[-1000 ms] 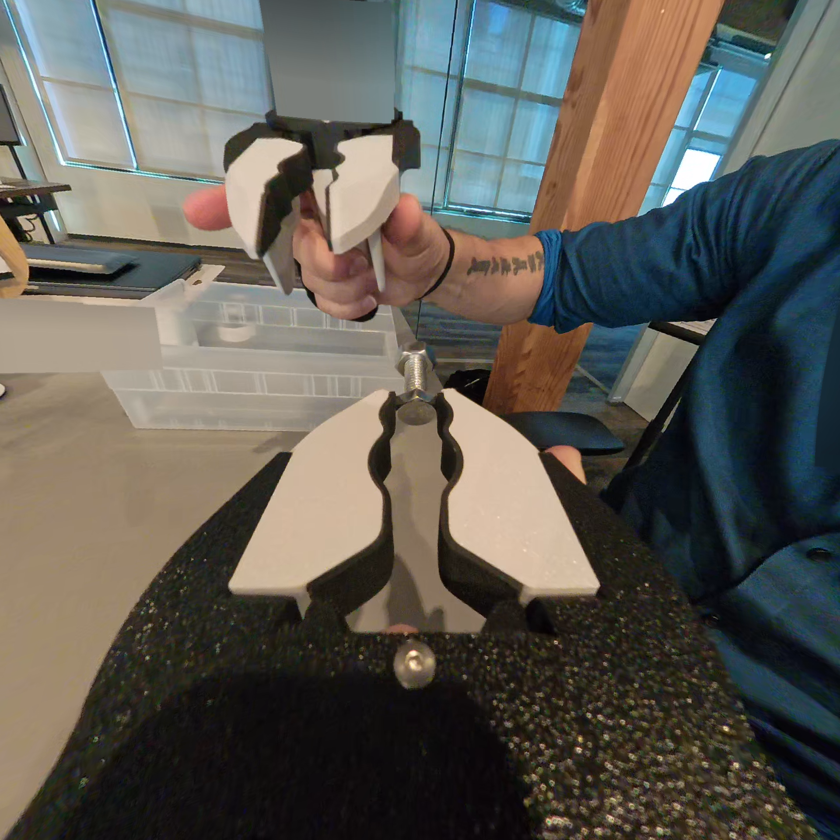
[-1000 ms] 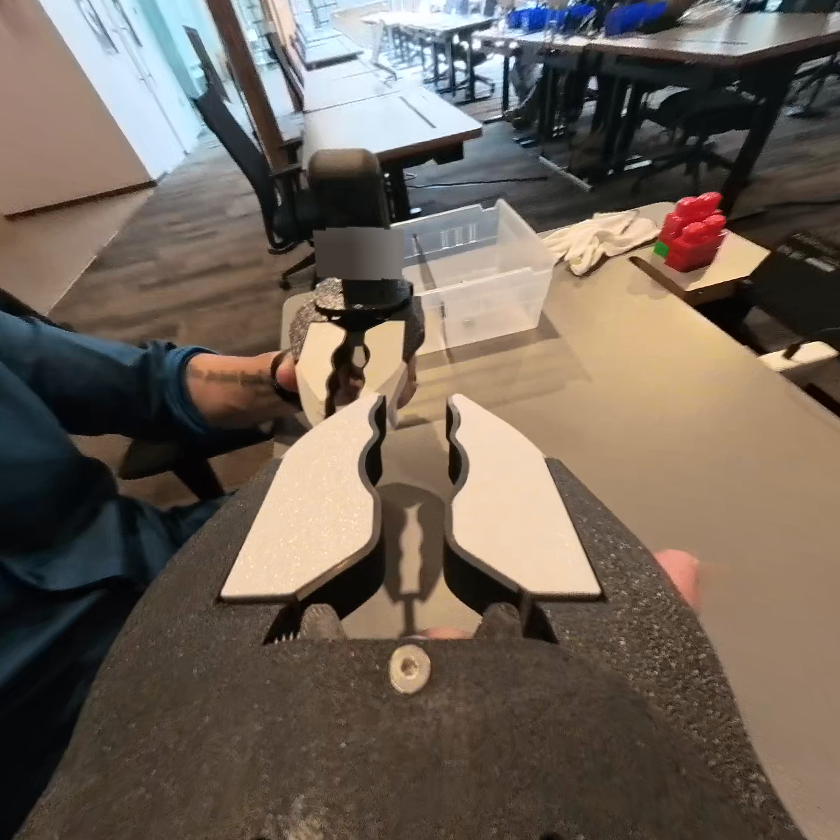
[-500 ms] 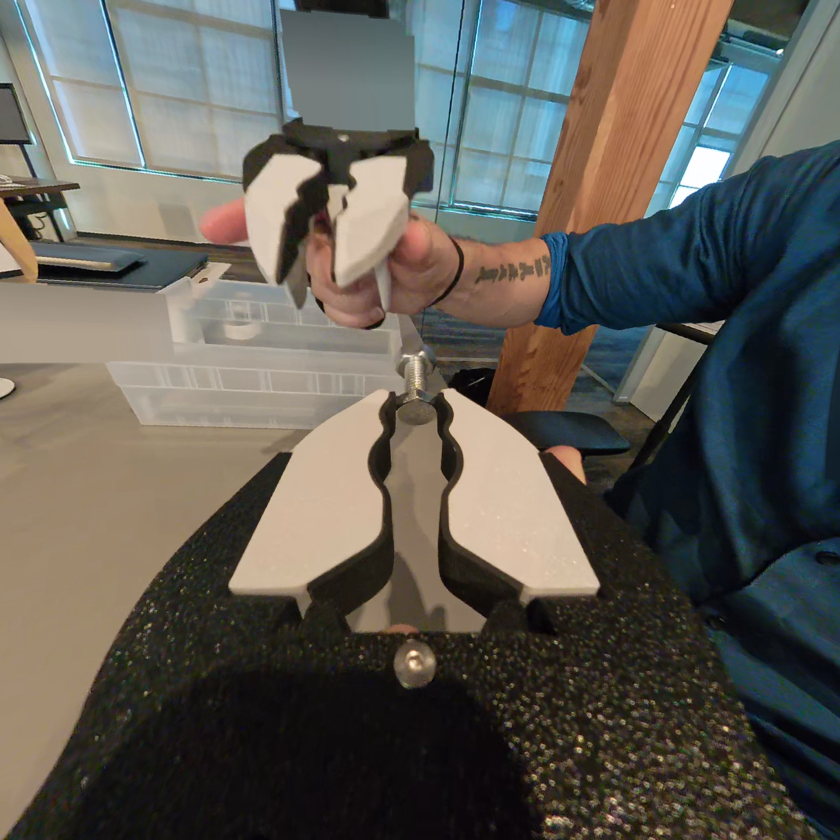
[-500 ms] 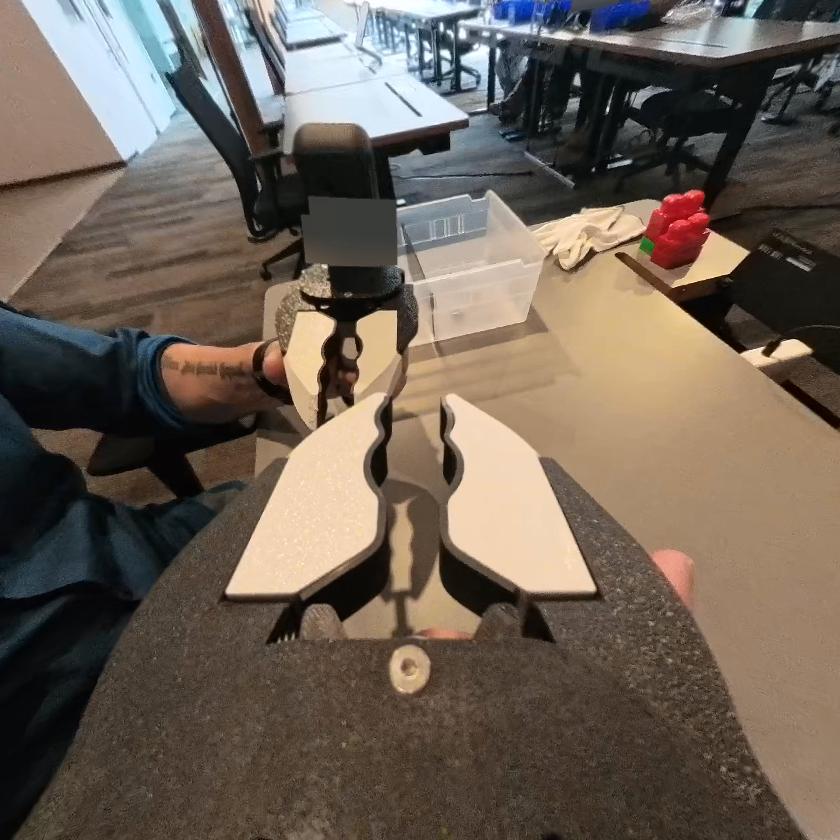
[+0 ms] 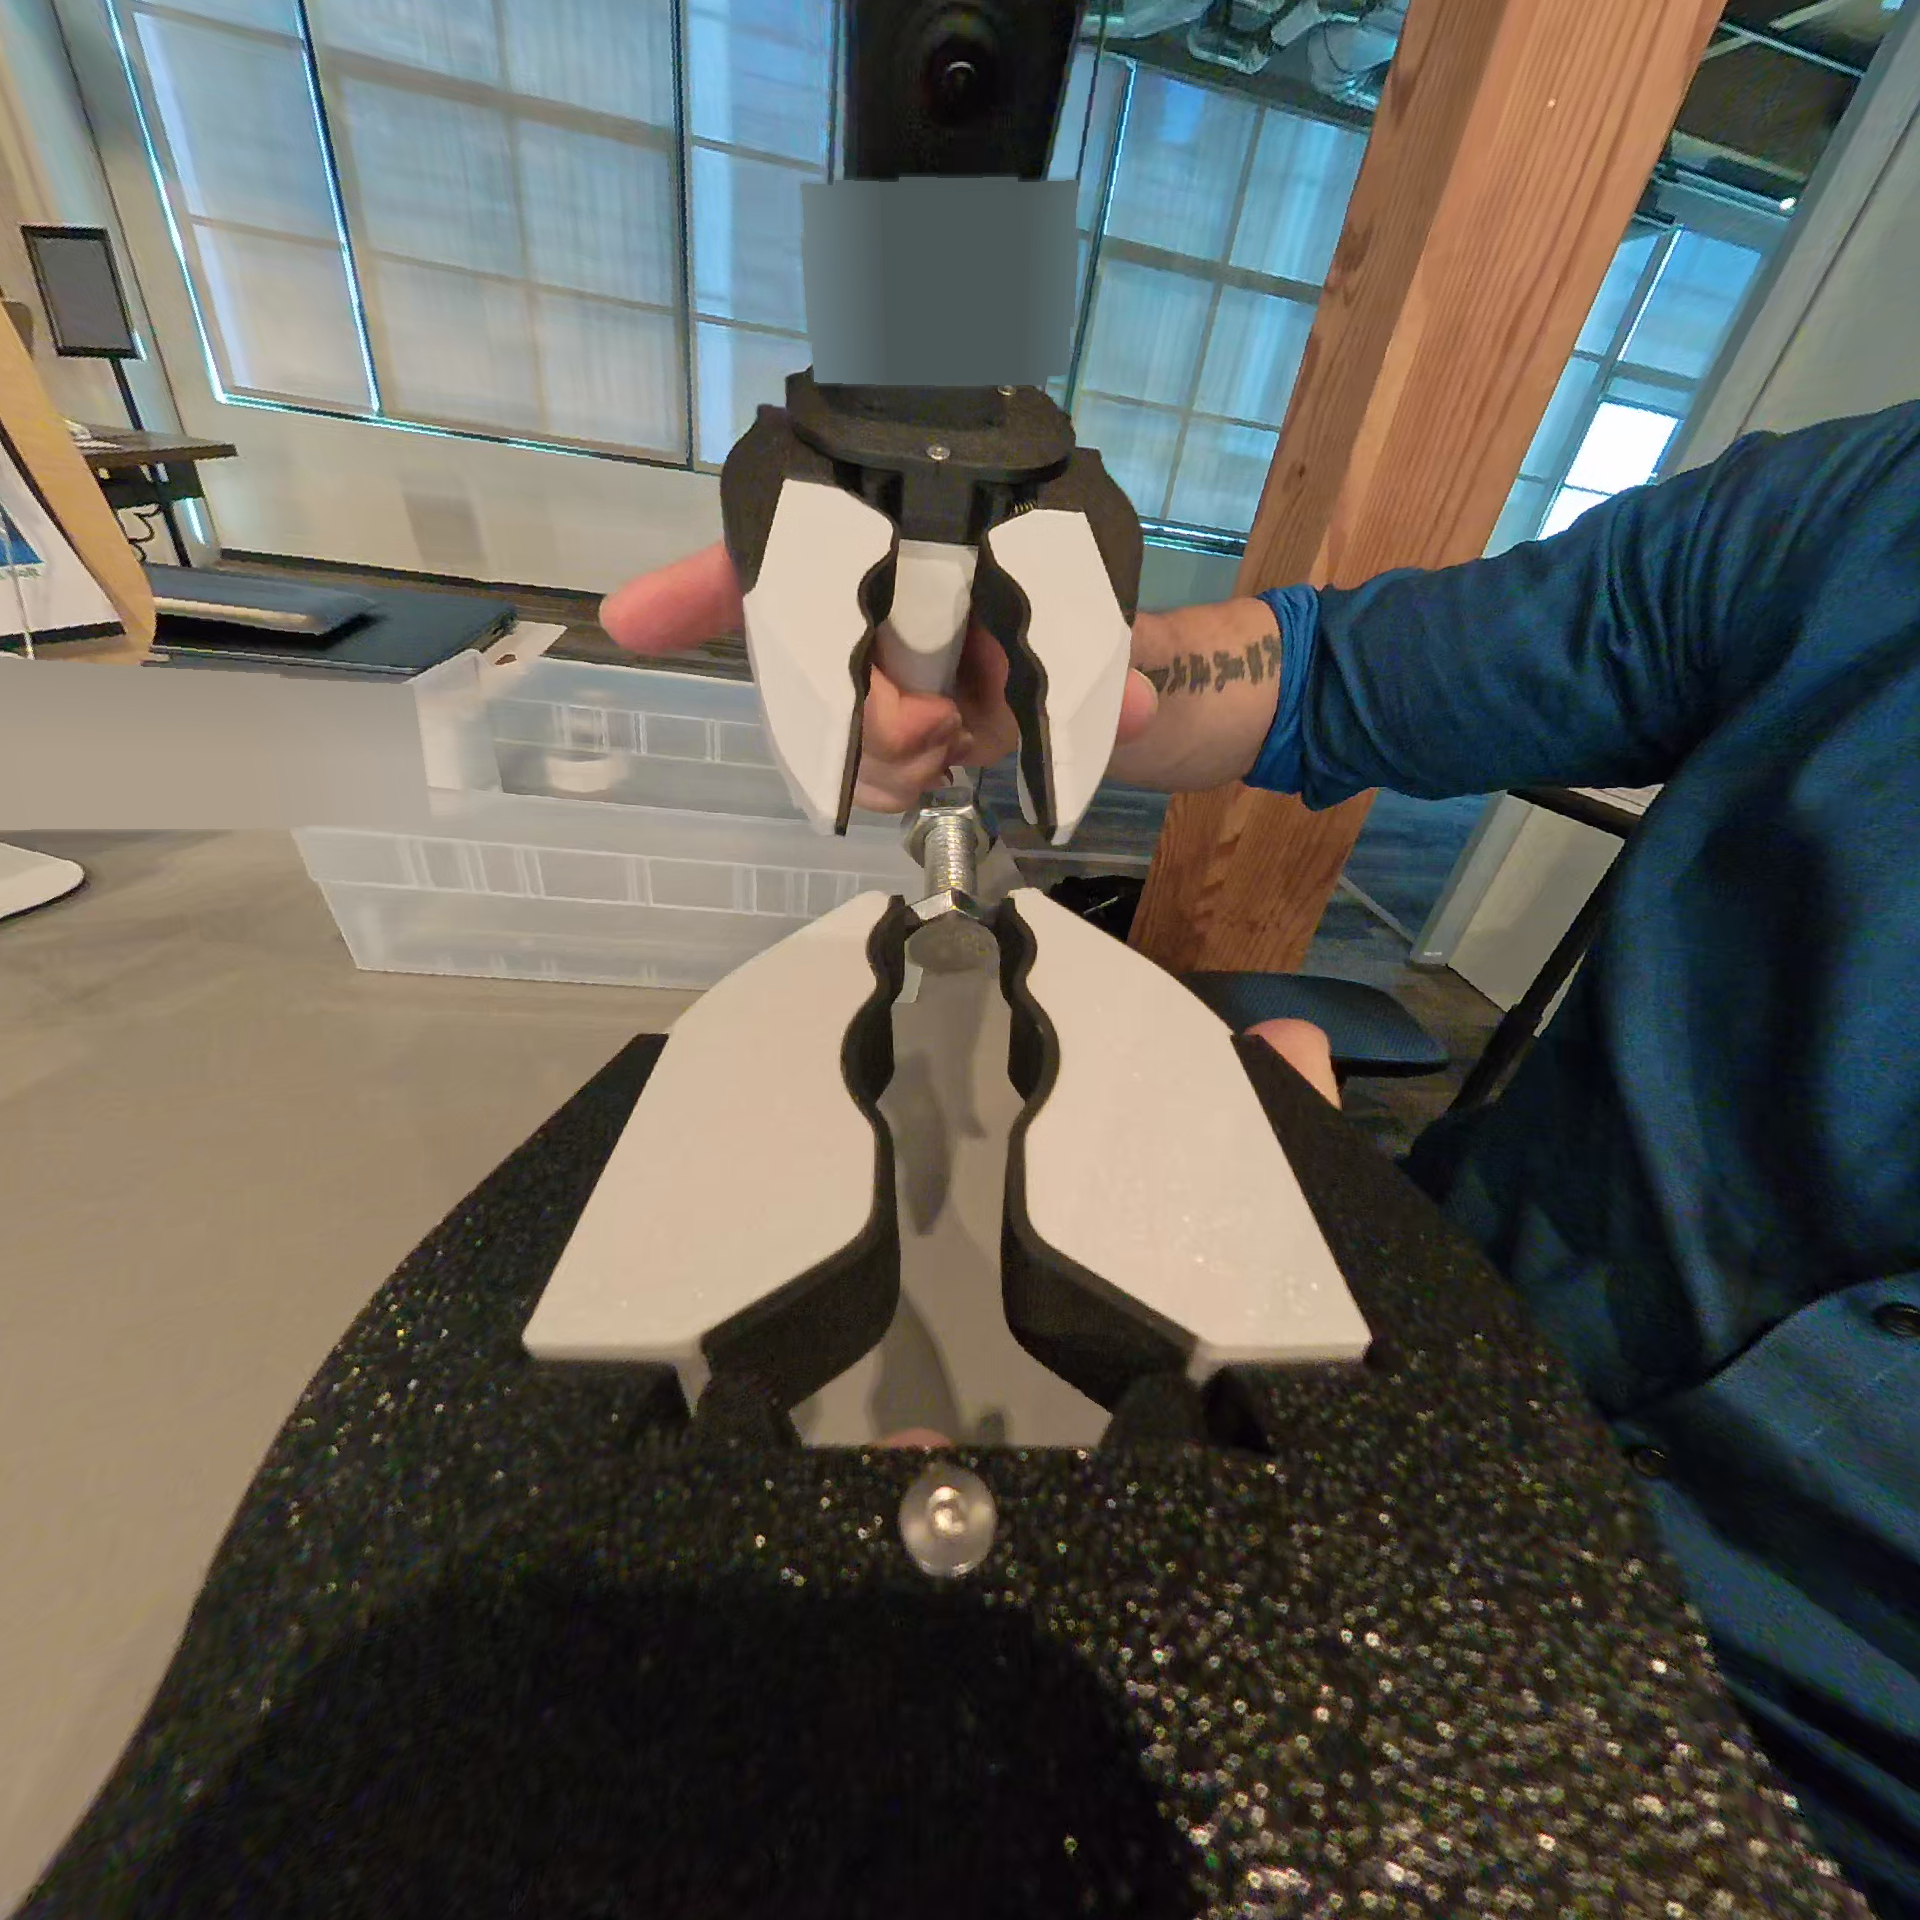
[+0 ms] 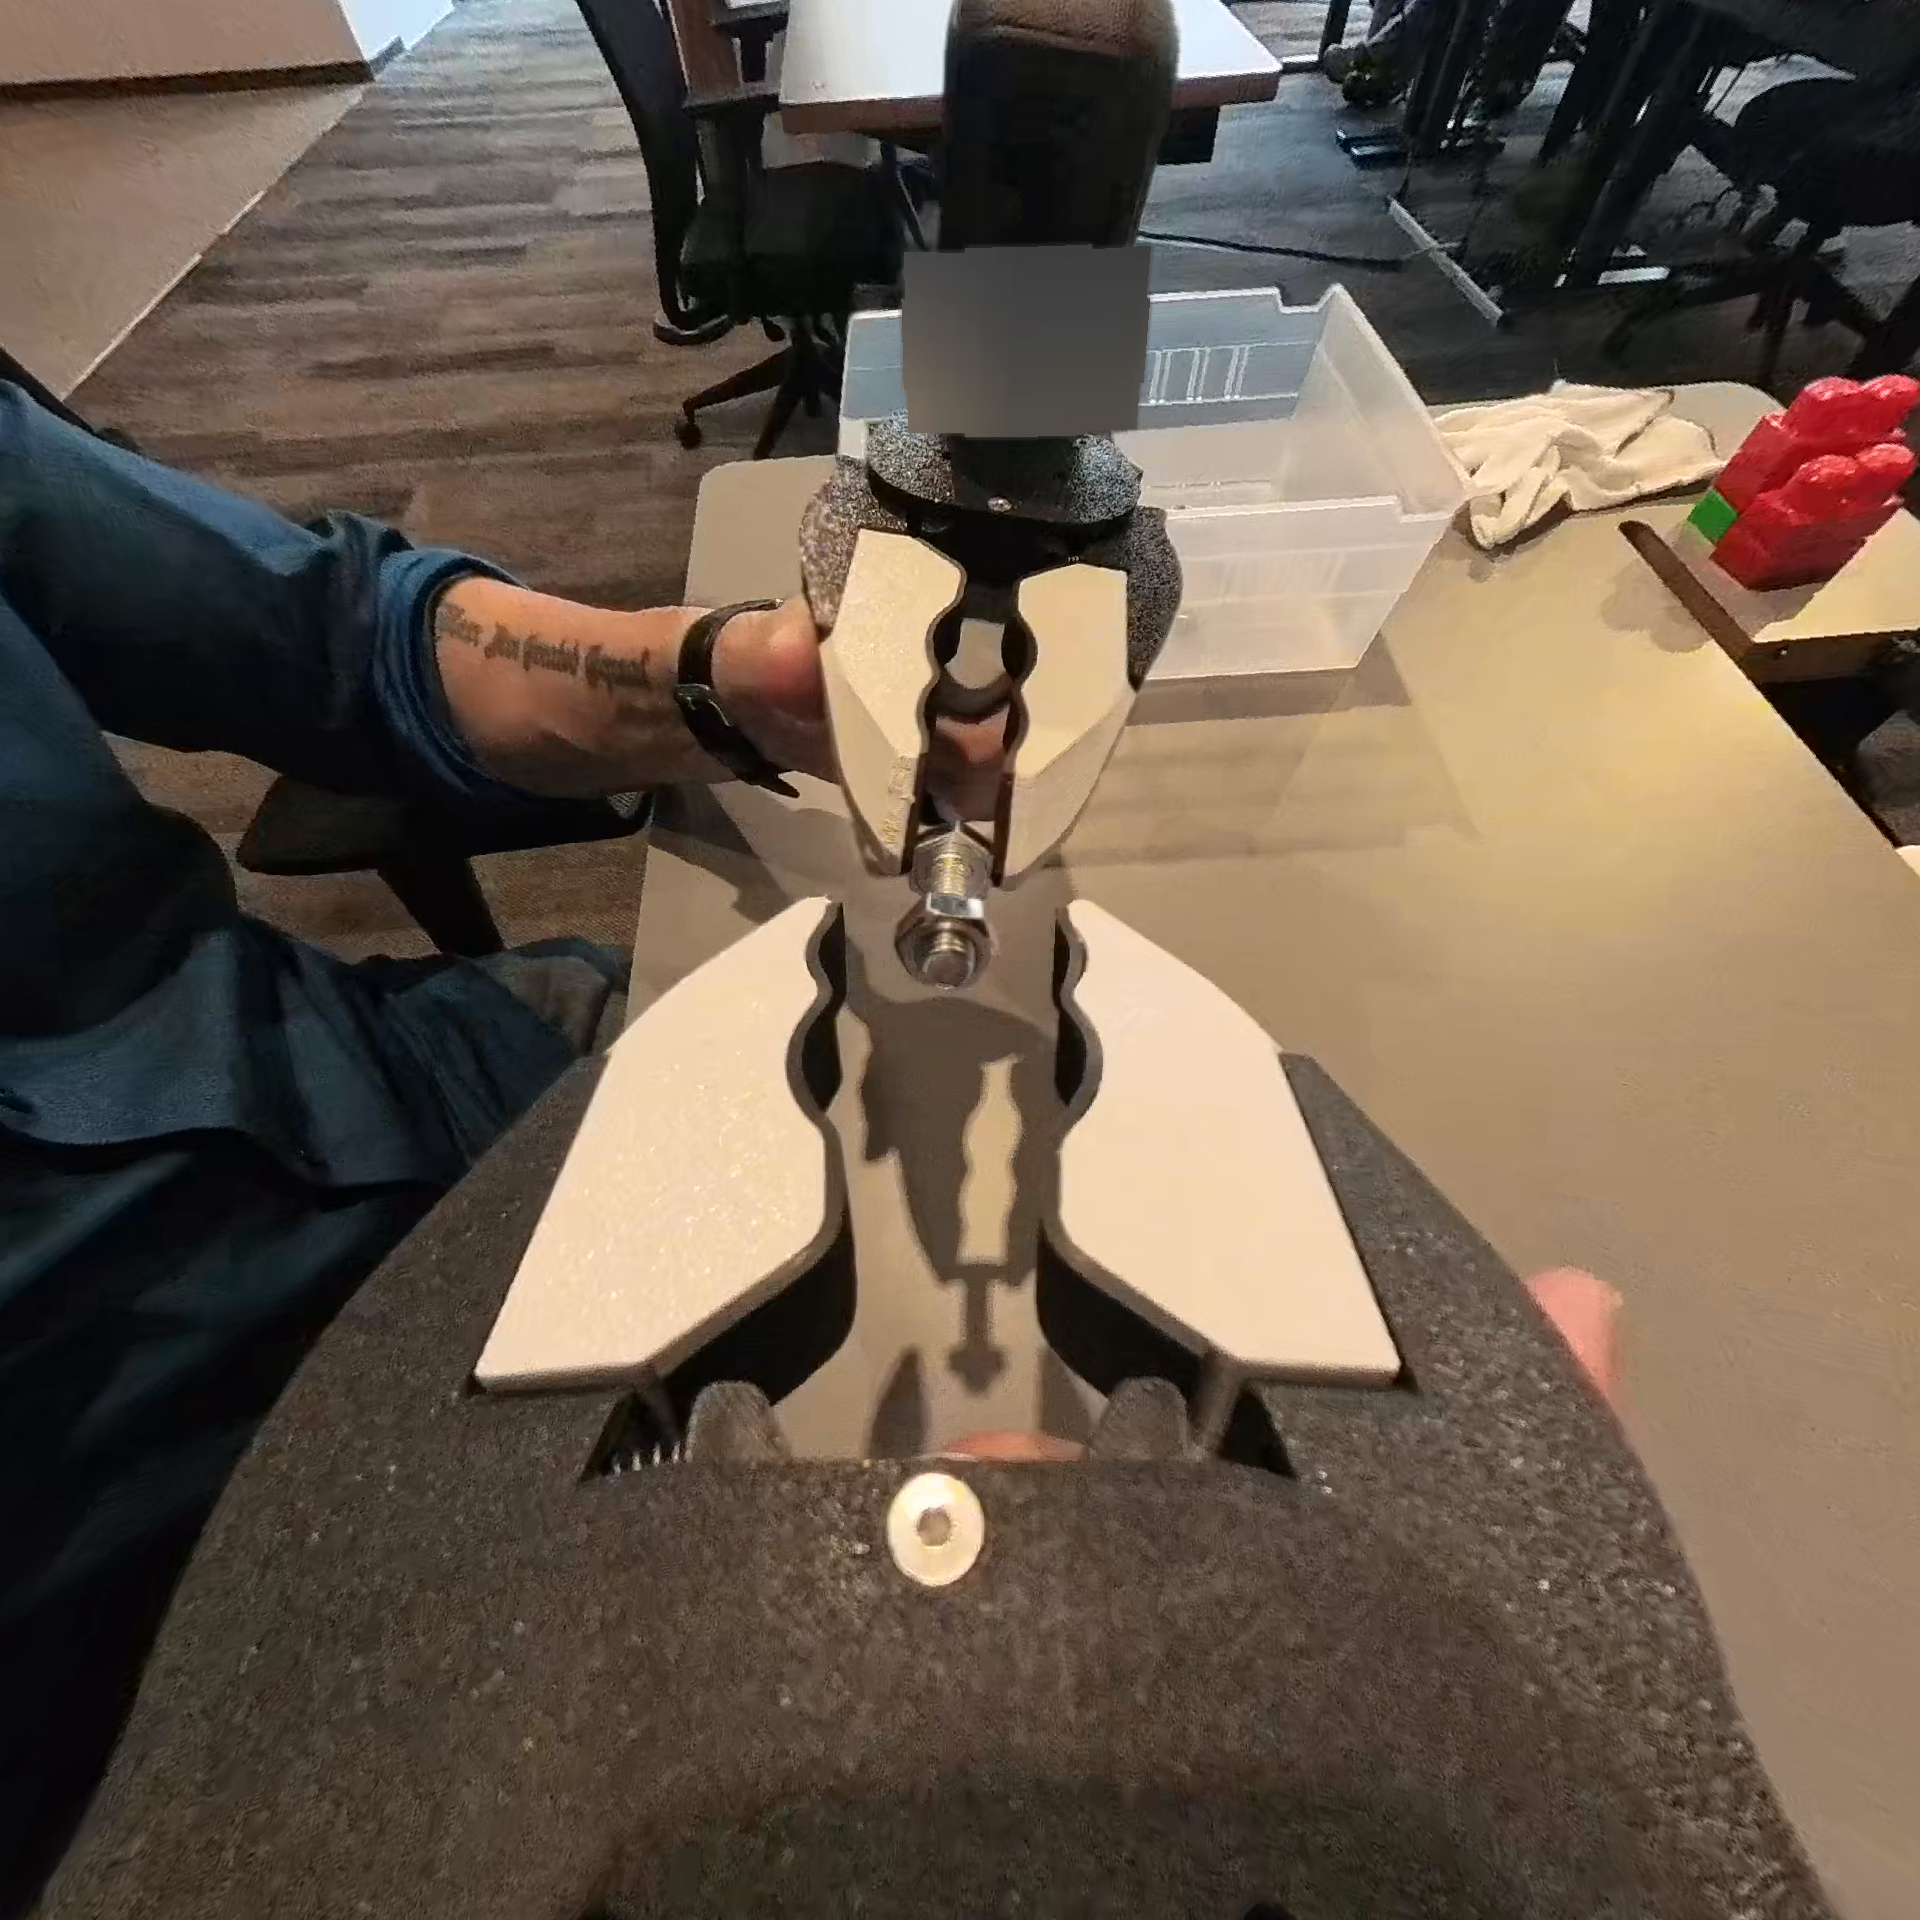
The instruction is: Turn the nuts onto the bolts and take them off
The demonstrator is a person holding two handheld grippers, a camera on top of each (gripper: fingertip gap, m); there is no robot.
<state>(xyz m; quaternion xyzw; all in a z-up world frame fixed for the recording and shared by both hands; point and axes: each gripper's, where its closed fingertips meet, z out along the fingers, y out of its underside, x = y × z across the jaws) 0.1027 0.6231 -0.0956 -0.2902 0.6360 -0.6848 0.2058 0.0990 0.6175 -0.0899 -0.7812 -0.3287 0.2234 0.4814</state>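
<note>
Between the spread right gripper (image 6: 945, 935) fingertips sits the nut (image 6: 943, 951), its bolt (image 5: 948, 873) head pinched by the left gripper (image 5: 948, 940).

Both tongs (image 5: 948, 925) (image 6: 948, 925) have white wavy-edged fingers (image 5: 769, 1122) lined in black, a speckled black body (image 5: 935, 1662) with one silver screw (image 5: 947, 1524); the person wears blue sleeves (image 5: 1507, 644) and a black wristband (image 6: 717, 696).
</note>
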